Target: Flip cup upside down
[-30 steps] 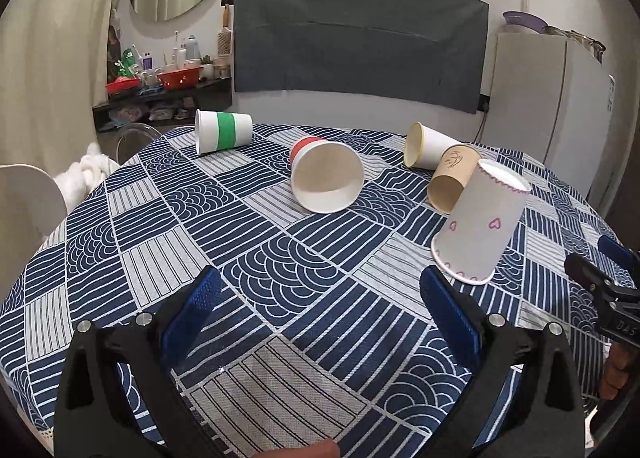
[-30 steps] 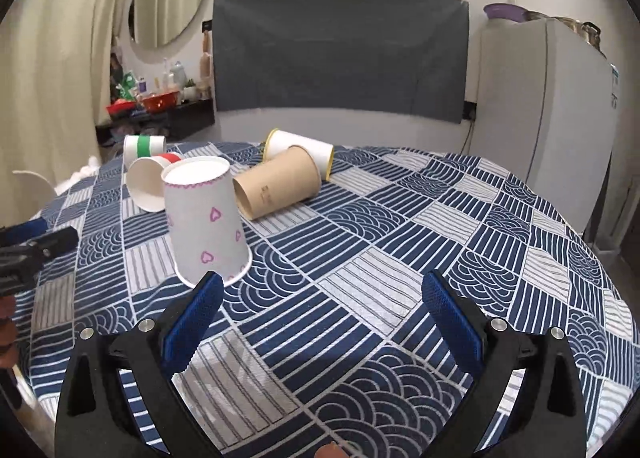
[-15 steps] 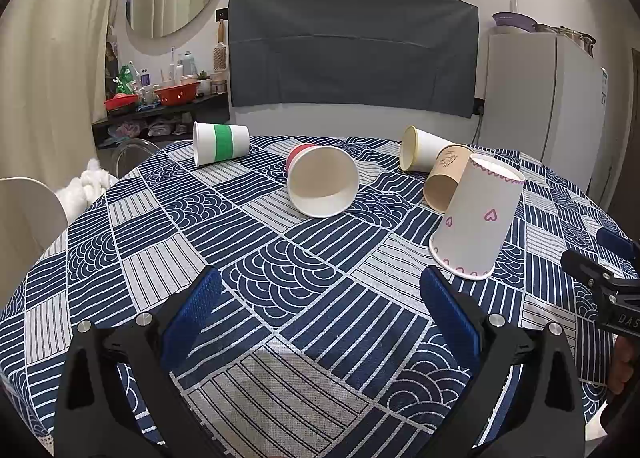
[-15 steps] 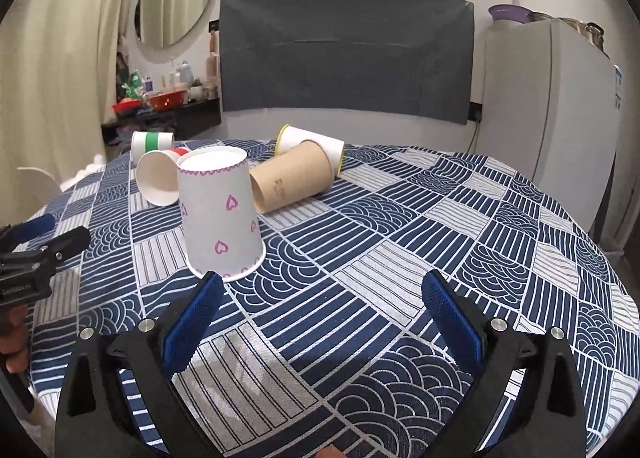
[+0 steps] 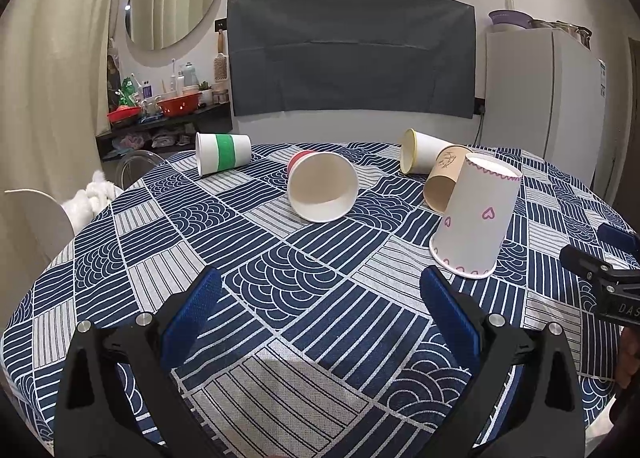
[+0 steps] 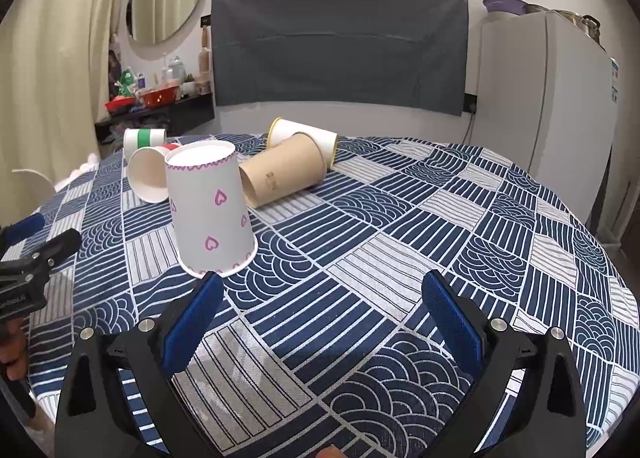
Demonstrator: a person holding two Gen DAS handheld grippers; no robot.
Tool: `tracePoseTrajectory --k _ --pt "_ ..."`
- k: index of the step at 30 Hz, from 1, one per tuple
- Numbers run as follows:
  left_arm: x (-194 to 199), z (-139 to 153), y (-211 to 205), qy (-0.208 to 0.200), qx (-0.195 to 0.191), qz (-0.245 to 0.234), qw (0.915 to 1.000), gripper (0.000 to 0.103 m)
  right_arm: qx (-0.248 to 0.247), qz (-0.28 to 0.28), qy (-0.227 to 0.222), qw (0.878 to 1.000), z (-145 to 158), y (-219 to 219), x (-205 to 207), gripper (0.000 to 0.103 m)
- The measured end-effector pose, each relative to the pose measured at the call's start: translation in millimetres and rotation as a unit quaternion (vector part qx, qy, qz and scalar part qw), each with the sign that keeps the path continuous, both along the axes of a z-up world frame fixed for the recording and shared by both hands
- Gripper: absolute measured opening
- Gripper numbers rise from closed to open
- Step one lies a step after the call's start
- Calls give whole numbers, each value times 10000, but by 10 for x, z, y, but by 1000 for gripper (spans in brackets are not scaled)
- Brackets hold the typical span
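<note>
A white paper cup with pink hearts (image 5: 478,216) (image 6: 210,208) stands upside down on the patterned tablecloth (image 5: 280,258). Four other cups lie on their sides: a red-banded white cup (image 5: 322,186) with its mouth toward me, a green-banded cup (image 5: 222,153), a yellow-rimmed cup (image 5: 422,151) and a brown kraft cup (image 6: 282,170). My left gripper (image 5: 320,306) hovers open over the near table, nothing between its blue pads. My right gripper (image 6: 322,308) is open too, just in front and to the right of the heart cup, touching nothing.
The round table (image 6: 520,258) drops off at its edges. A white fridge (image 6: 544,98) stands at the back right, a cluttered shelf (image 5: 164,114) at the back left, and a white chair back (image 5: 36,218) by the table's left side. A person's fingers (image 5: 628,354) hold the right gripper's handle.
Both cameras have drifted slightly; the cups sit a little nearer and larger in view. No cup has moved on the table. Both grippers stay open.
</note>
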State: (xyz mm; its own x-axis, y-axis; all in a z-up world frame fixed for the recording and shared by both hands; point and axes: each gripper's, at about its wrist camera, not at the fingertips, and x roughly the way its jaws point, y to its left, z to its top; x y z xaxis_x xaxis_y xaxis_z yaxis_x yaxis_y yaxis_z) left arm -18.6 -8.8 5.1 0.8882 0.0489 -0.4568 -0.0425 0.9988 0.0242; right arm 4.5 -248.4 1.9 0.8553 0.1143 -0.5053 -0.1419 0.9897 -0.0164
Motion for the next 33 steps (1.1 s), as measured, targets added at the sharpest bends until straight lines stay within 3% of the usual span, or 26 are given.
tracePoseTrajectory --k 15,33 --pt "47 -19 57 151 -209 44 9997 97 -4 23 48 10000 -7 -2 18 95" --pt "24 -15 40 111 -162 63 9998 97 -43 87 57 9999 -13 26 7 95"
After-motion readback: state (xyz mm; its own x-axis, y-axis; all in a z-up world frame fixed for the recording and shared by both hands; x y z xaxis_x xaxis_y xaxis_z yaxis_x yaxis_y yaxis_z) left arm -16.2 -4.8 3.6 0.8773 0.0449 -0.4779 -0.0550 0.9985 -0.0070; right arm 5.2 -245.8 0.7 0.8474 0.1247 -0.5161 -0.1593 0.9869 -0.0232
